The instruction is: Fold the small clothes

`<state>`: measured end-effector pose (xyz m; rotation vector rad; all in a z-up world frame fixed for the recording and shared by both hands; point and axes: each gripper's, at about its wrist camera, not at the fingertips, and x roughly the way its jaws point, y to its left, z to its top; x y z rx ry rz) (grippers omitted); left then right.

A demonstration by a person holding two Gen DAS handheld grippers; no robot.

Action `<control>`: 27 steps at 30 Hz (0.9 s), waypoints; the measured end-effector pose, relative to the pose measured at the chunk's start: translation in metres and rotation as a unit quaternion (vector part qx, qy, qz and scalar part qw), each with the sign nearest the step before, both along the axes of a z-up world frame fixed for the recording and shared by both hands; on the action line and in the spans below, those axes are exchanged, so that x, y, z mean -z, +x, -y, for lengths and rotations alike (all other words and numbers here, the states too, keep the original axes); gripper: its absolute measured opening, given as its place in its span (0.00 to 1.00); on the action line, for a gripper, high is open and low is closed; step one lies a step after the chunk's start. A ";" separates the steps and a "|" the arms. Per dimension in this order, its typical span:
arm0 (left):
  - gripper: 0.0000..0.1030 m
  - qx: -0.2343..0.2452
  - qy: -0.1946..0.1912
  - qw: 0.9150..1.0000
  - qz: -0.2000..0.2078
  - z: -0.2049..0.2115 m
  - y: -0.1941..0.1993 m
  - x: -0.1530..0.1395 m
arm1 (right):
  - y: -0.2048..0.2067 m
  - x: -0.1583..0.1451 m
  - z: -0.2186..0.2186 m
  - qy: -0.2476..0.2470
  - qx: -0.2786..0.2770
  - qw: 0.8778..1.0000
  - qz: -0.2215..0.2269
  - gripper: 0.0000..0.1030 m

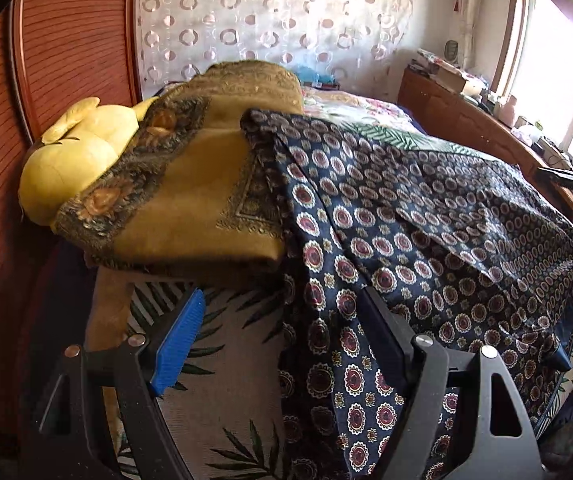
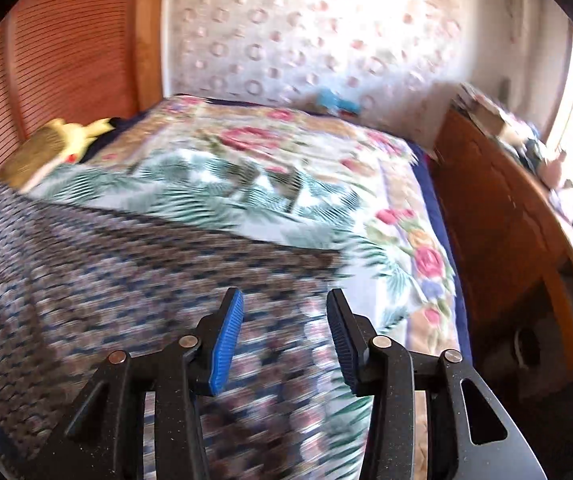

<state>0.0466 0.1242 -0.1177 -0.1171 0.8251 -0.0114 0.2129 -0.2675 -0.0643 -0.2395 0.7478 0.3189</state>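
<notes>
A navy garment (image 1: 426, 208) printed with round medallions lies spread over the bed, its left part draped against a folded blanket. My left gripper (image 1: 282, 300) hovers low over its near left edge, jaws wide. The blue left pad (image 1: 178, 344) stands clear of the cloth over the leaf-print sheet, and the dark right finger (image 1: 382, 320) lies against the fabric. In the right wrist view the same garment (image 2: 126, 264) is blurred. My right gripper (image 2: 285, 296) is above its right part with a gap between the pads and nothing gripped.
A folded mustard blanket (image 1: 190, 184) and a yellow plush toy (image 1: 70, 152) sit at the left by the wooden headboard (image 1: 66, 40). The floral bedspread (image 2: 266, 168) extends beyond the garment. A wooden cabinet (image 2: 498, 220) with clutter on top runs along the right under a bright window.
</notes>
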 end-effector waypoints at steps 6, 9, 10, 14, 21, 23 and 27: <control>0.76 0.006 -0.009 1.000 -0.015 0.005 0.005 0.007 | 0.057 0.025 0.001 0.015 0.026 0.999 -0.044 0.49; 0.76 0.006 -0.008 1.000 -0.019 0.007 0.007 0.009 | 0.076 0.028 0.001 0.036 0.010 0.998 -0.059 0.49; 0.76 0.006 -0.011 1.000 -0.020 0.007 0.007 0.010 | 0.082 0.030 0.001 0.038 0.007 0.997 -0.062 0.49; 0.76 0.005 -0.016 1.000 -0.026 0.008 0.008 0.011 | 0.095 0.041 0.003 0.032 -0.012 0.996 -0.082 0.50; 0.48 0.028 -0.034 0.999 -0.028 0.012 0.009 0.010 | 0.099 0.045 0.002 0.037 -0.043 0.996 -0.062 0.44; 0.27 0.042 -0.049 0.997 -0.033 0.013 0.009 0.010 | 0.095 0.047 0.000 0.044 -0.066 0.995 -0.063 0.22; 0.05 0.059 -0.047 0.996 -0.038 0.019 0.009 0.008 | 0.083 0.045 0.001 0.056 -0.105 0.991 -0.065 0.07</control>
